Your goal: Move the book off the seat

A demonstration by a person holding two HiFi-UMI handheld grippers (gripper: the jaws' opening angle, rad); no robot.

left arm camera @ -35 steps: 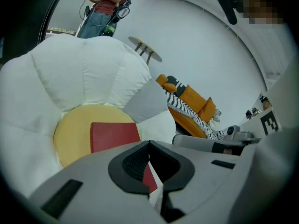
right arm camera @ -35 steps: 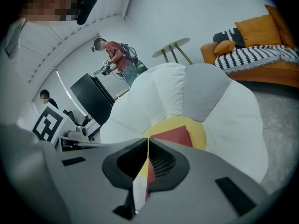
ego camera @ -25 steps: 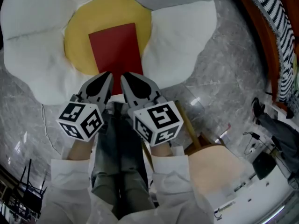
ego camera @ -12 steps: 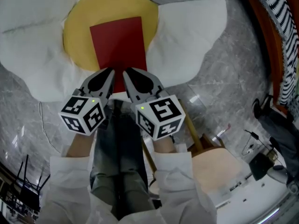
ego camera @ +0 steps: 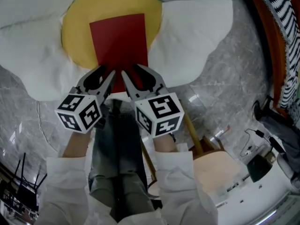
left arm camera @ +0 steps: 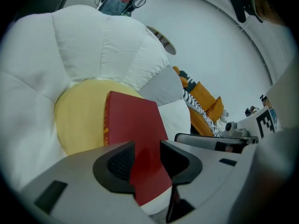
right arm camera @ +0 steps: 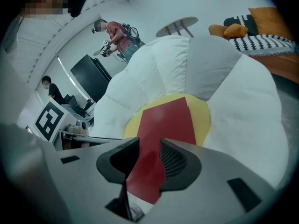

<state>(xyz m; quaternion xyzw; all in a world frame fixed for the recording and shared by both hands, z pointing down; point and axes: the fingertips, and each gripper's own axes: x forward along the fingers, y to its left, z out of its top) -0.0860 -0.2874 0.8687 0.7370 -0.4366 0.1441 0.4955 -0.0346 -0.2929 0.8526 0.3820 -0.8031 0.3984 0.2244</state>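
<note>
**Left tool** (ego camera: 107,74), **right tool** (ego camera: 132,74): side by side at the near end of the book, both angled down toward it. The jaws of each are part-spread and have just been opening. The red cover shows through each gap, but no pad presses on it. Whether the tips touch the cover yet is unclear from above.

**Book** (ego camera: 119,39): red hardback, closed, lying flat on the yellow centre of the seat. Its near end reaches the white rim by the tools, and the gilt-lettered spine is at the left. It likely has stiff boards and moderate weight, with a smooth cover that may slip in a shallow pinch. The best hold is probably the near edge, one tool toward each near corner, with one pad over the cover and one under the board.

**Seat** (ego camera: 192,36): flower-shaped cushion, white petals round a yellow disc, on a grey marble floor (ego camera: 225,78). It looks soft, so the filling should give enough for a lower jaw to slide beneath the book.
</note>
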